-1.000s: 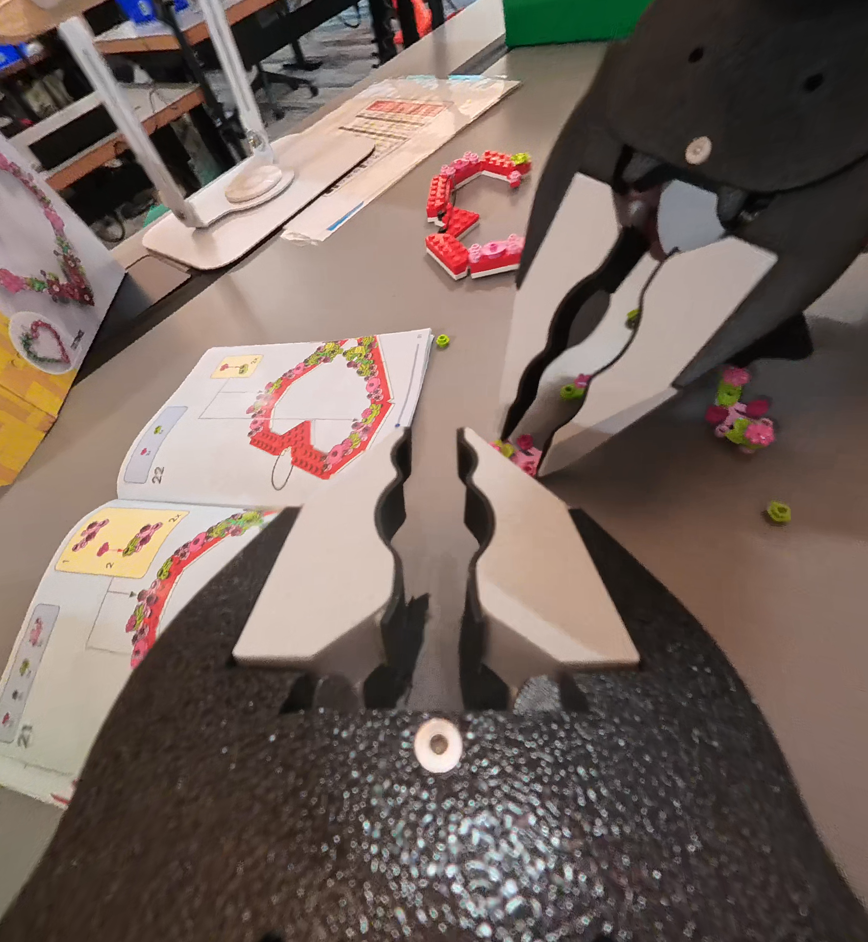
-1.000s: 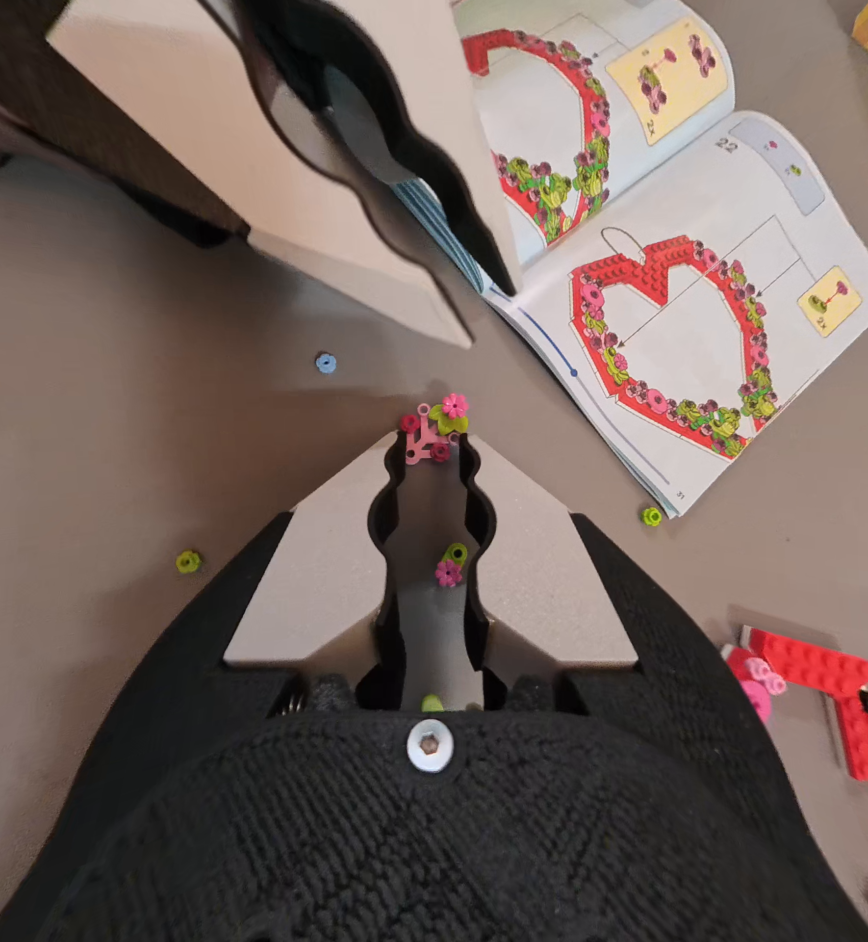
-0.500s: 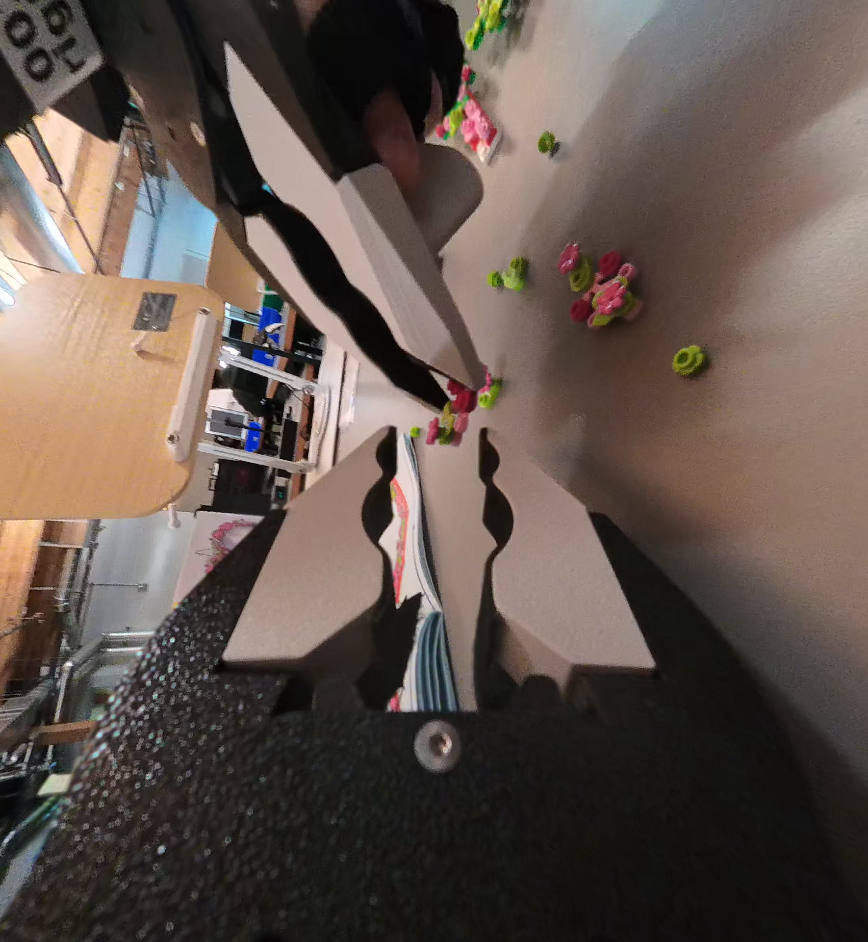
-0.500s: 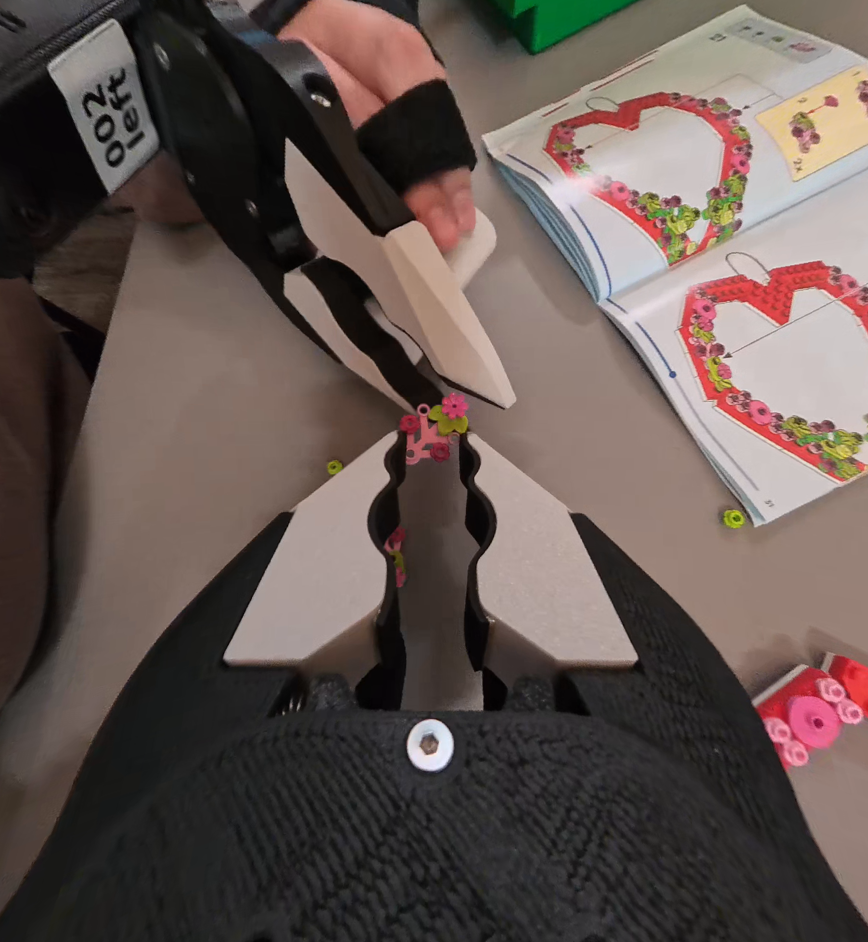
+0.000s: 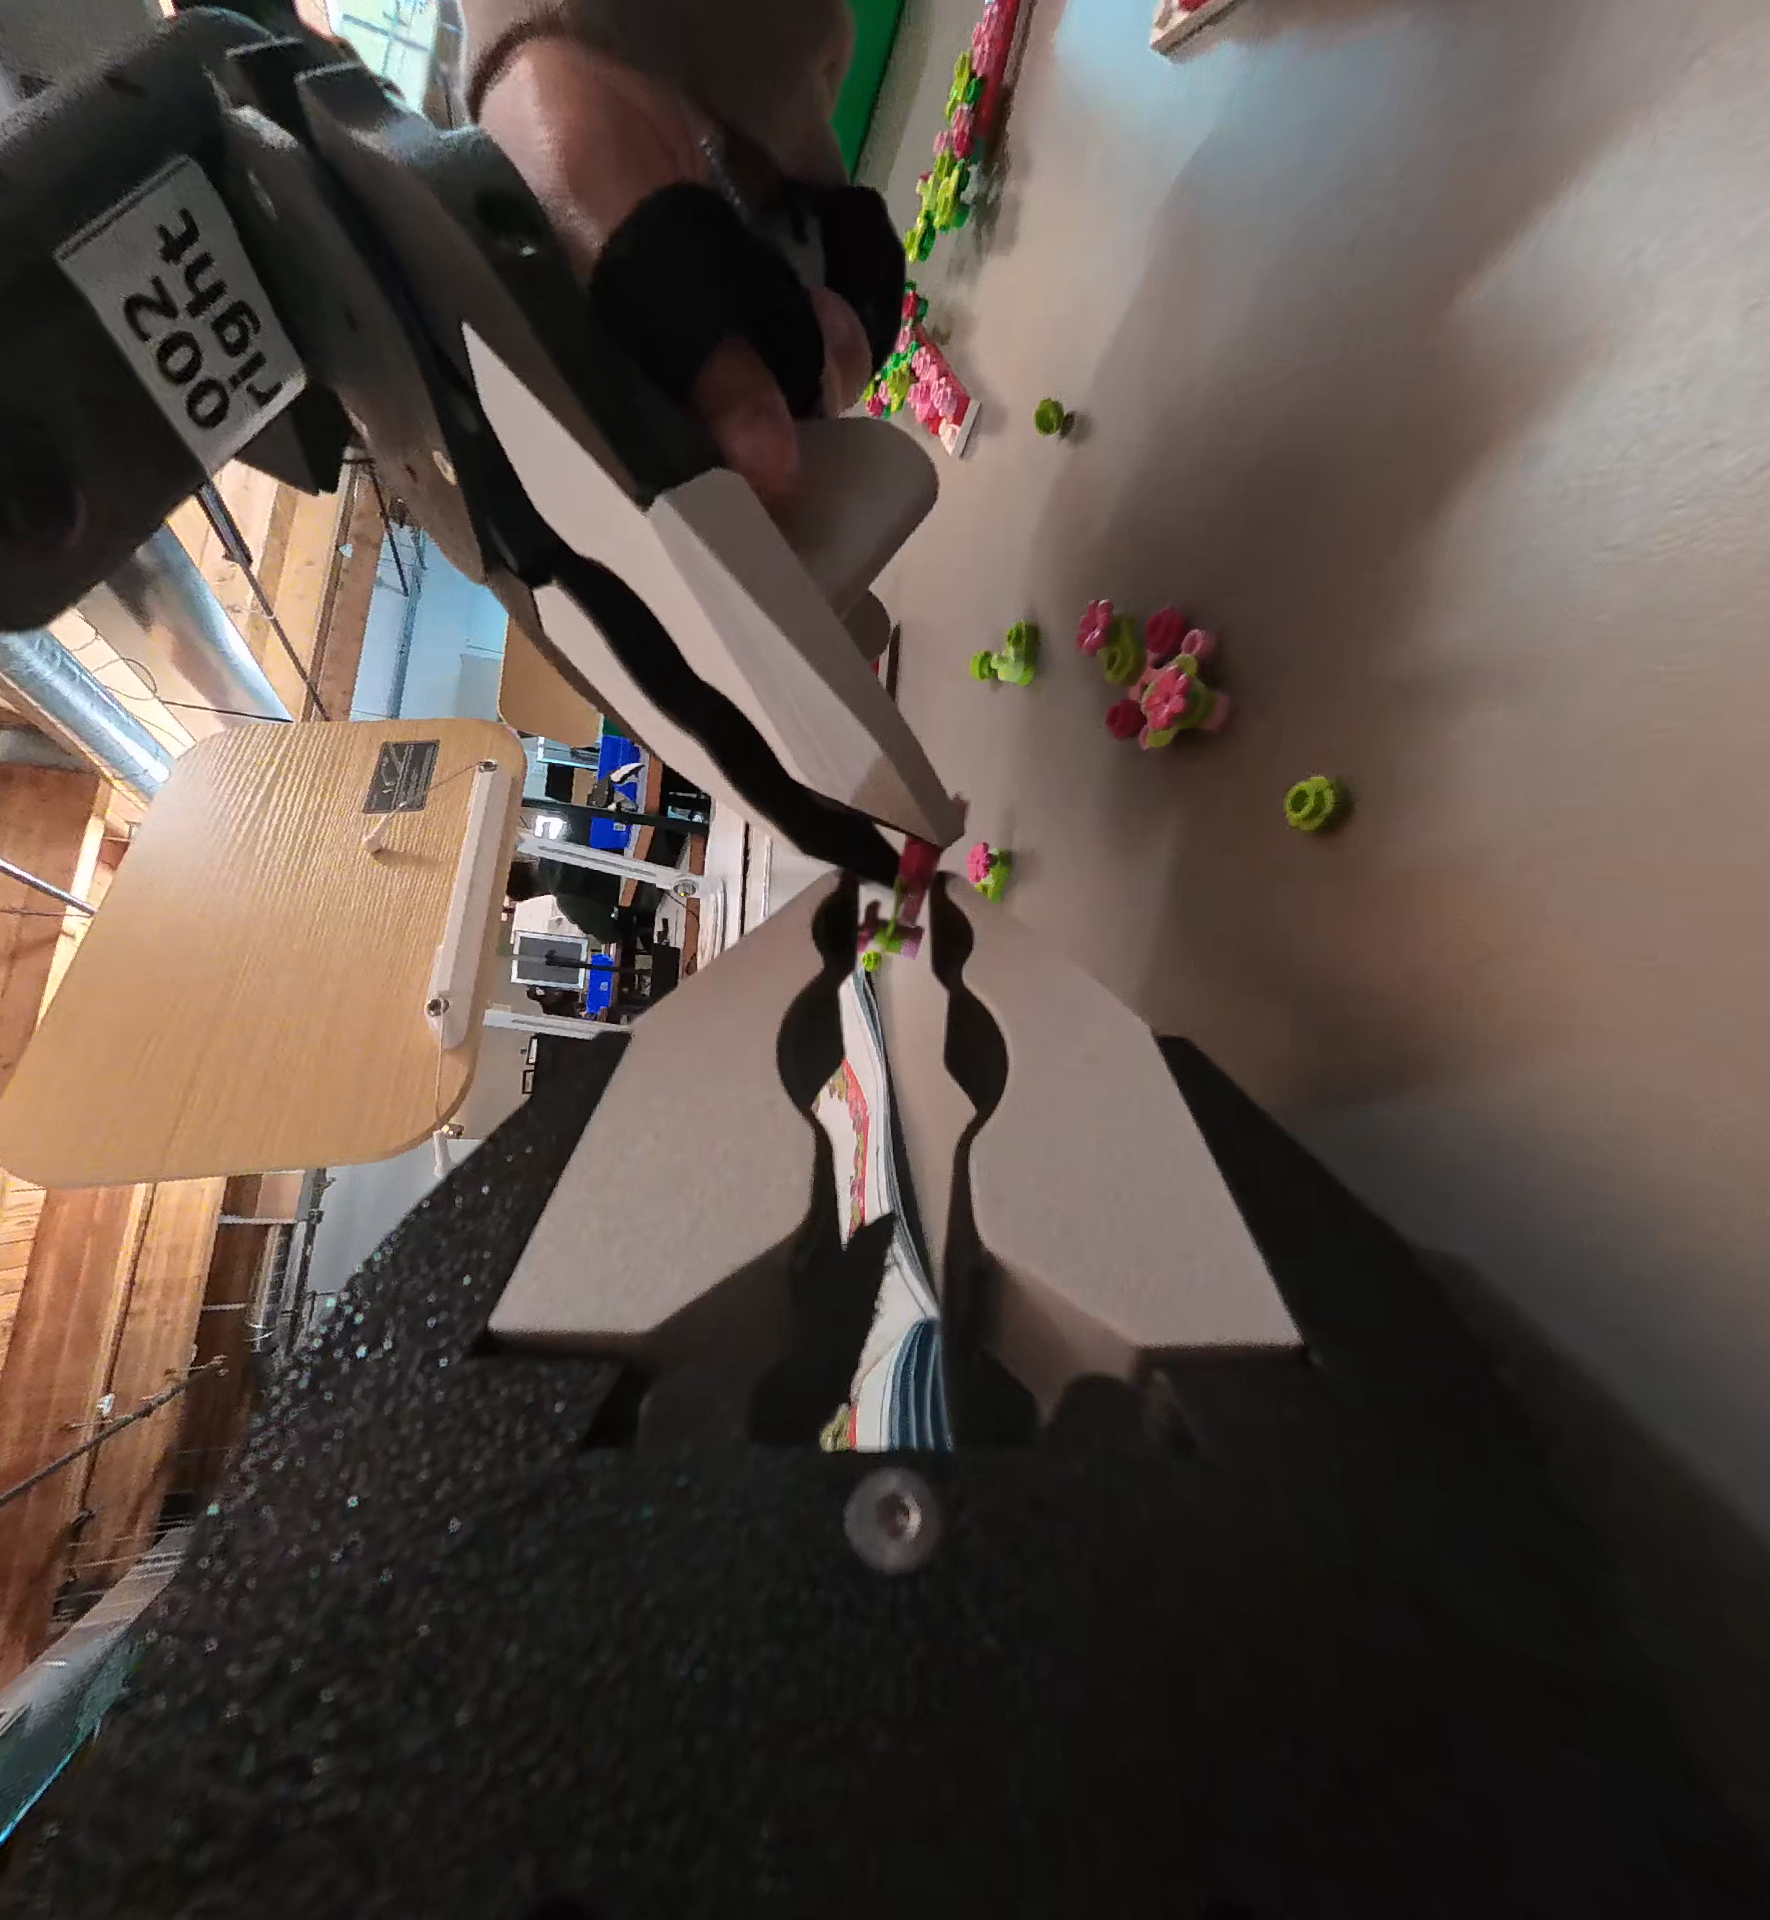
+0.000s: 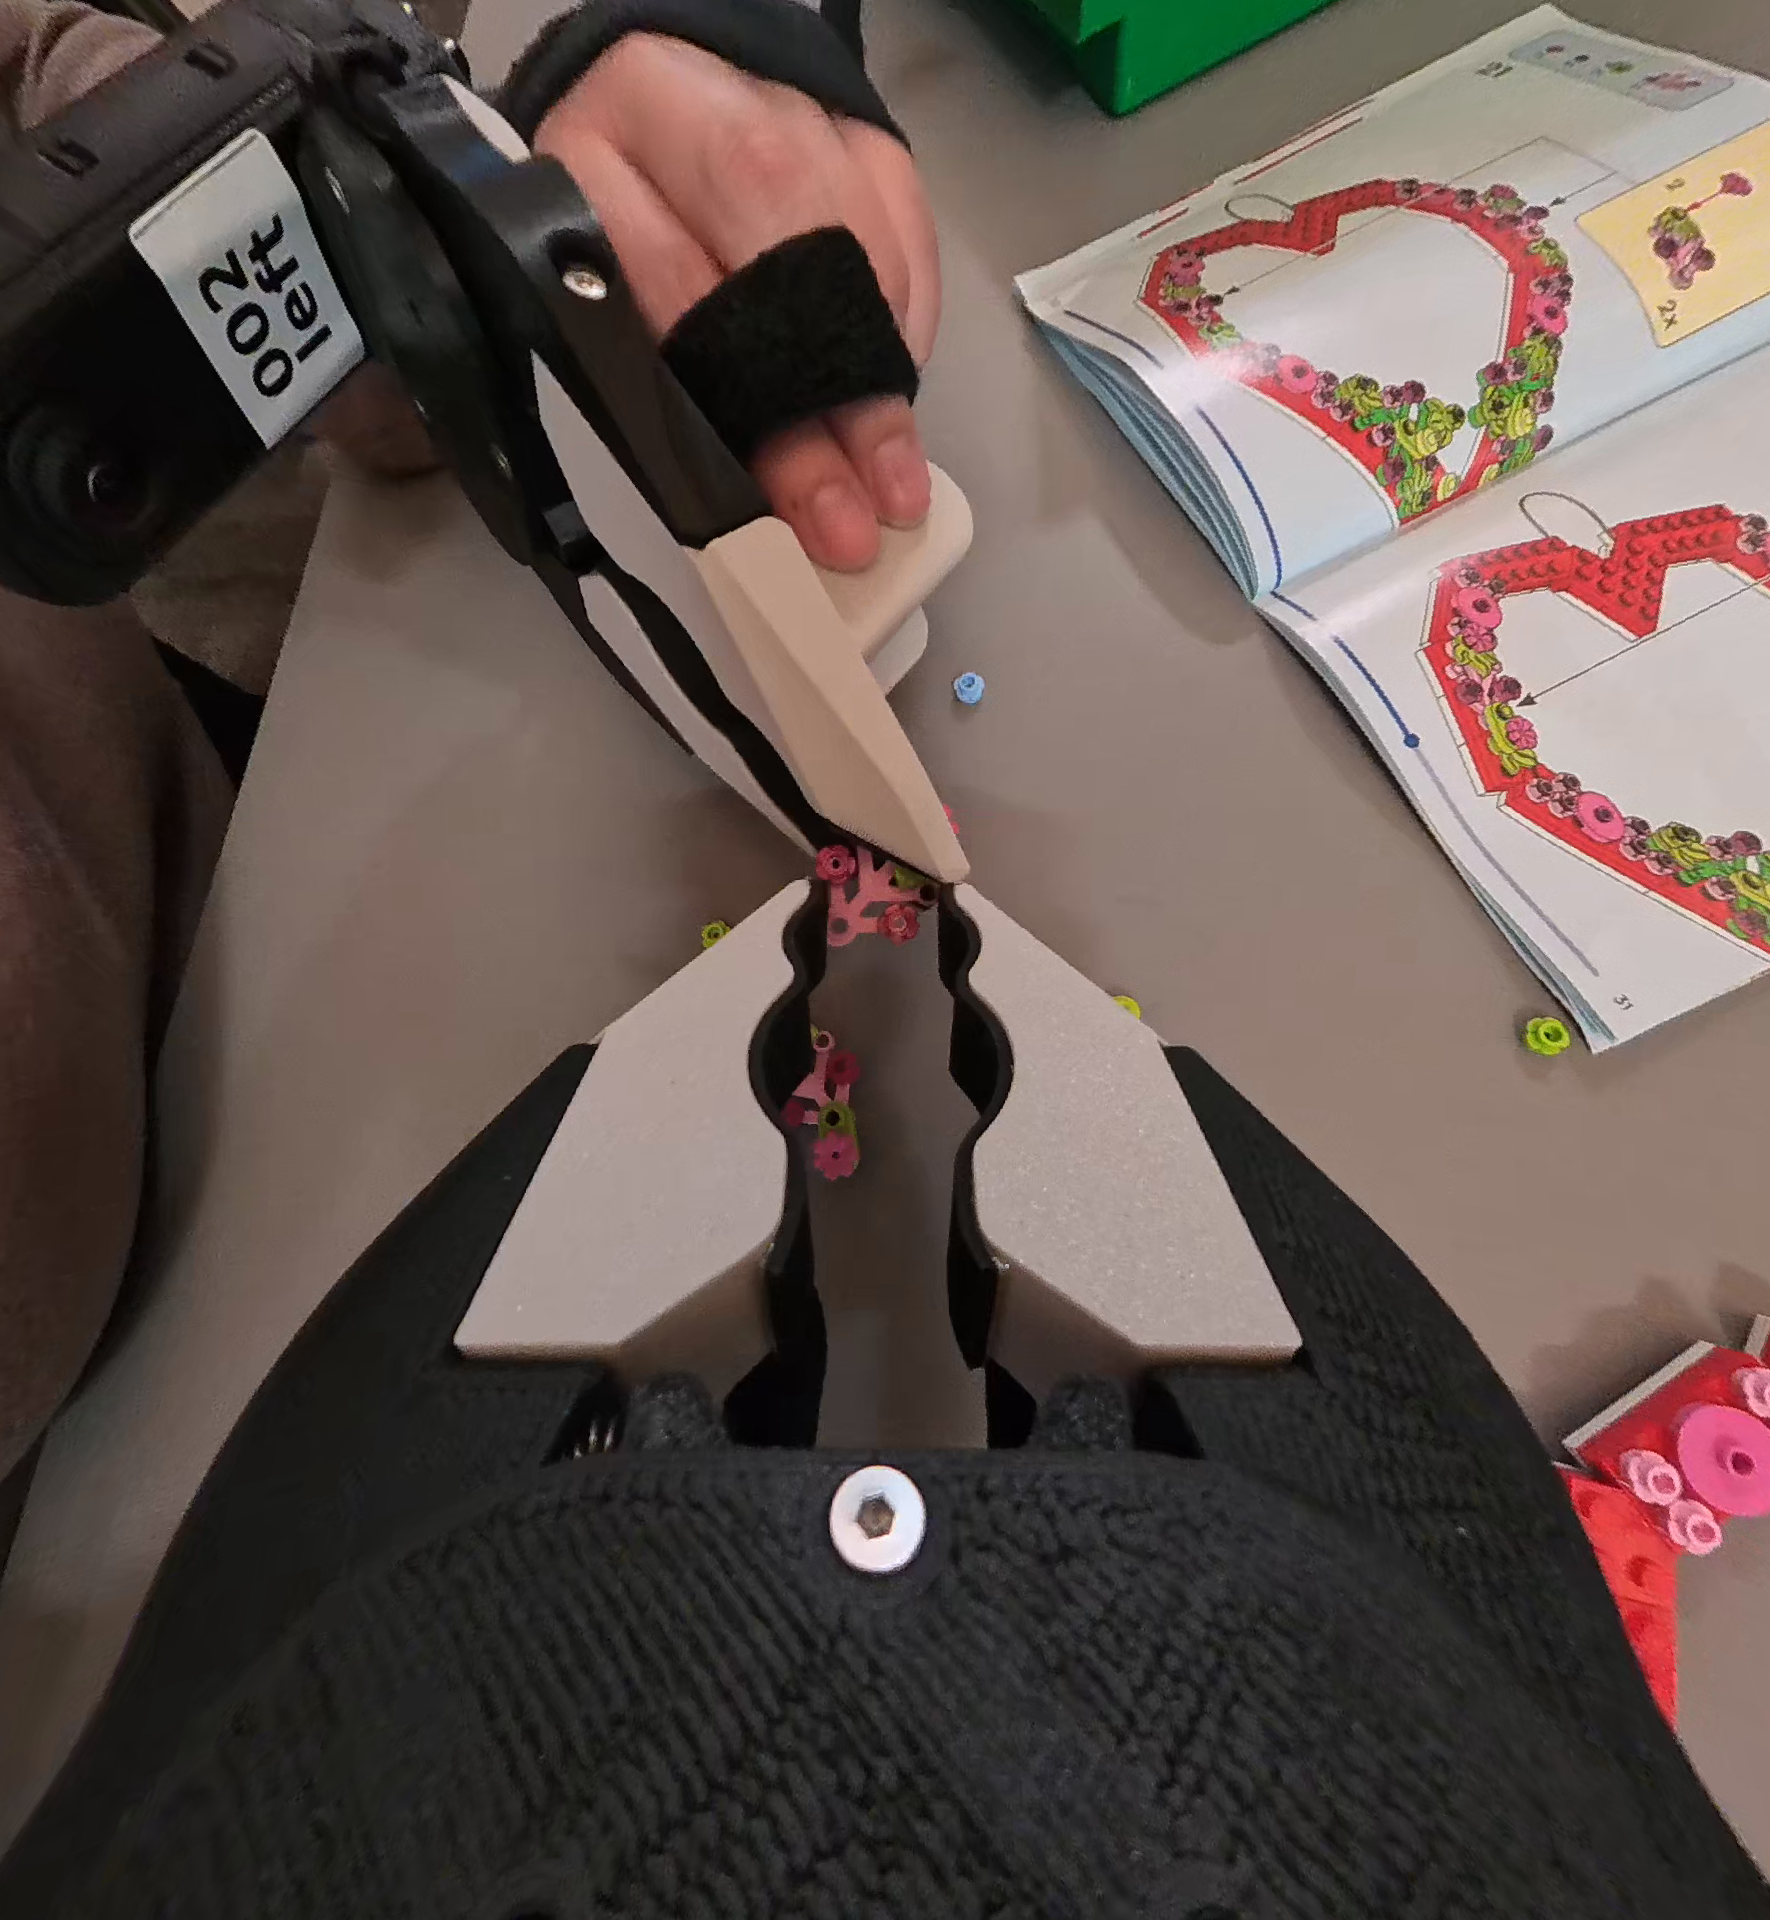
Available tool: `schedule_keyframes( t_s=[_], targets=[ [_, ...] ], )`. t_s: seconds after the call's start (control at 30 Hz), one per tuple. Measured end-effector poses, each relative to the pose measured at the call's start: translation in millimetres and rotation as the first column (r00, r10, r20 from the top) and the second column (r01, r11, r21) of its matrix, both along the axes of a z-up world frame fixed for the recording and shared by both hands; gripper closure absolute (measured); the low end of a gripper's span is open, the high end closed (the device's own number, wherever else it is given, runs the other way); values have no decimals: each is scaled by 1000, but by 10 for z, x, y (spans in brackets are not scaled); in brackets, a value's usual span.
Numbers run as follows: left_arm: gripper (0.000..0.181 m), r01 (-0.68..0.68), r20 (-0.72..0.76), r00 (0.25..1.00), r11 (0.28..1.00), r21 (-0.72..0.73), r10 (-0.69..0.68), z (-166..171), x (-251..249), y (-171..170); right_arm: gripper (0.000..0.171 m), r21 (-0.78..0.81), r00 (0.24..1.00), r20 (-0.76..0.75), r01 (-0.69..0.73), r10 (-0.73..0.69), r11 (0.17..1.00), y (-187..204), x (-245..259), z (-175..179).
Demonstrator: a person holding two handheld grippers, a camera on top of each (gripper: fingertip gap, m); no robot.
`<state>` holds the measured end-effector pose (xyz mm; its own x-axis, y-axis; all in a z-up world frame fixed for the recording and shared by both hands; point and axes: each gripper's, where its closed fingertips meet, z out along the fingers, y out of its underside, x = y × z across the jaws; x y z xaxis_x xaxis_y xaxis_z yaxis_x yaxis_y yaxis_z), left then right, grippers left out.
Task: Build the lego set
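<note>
Jaws of right gripper (image 6: 879, 902) nipped on pink sprig (image 6: 865, 902), left gripper (image 6: 886, 857) pinched shut at its top: tiny, light, stiff, likely fragile; grip stem.

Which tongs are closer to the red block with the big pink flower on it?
Right. The red block lies just beside the black body of the right tongs. The left tongs reach in from the far side, beyond the right tips.

Grey table (image 6: 1224, 935); wooden tabletop (image 5: 237, 935) behind.
</note>
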<state>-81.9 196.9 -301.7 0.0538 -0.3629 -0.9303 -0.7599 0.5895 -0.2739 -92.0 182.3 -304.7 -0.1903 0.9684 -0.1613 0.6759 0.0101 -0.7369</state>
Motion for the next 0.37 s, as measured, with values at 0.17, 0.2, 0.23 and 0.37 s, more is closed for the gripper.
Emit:
schedule_keyframes(
  t_s=[0.17, 0.2, 0.23, 0.37],
  targets=[
    [174, -57, -60, 997, 998, 17, 58, -45, -91, 85, 140, 109, 996, 3, 94, -95, 990, 264, 95, -33],
    [174, -67, -74, 995, 998, 17, 68, -63, -110, 99, 143, 127, 993, 18, 111, -114, 986, 322, 130, -68],
    [174, -77, -84, 993, 997, 20, 79, -71, -126, 115, 145, 137, 991, 31, 127, -133, 982, 369, 156, -106],
    [174, -117, -126, 985, 992, 37, 121, -119, -178, 178, 151, 128, 983, 60, 164, -173, 978, 431, 174, -244]
  ],
)
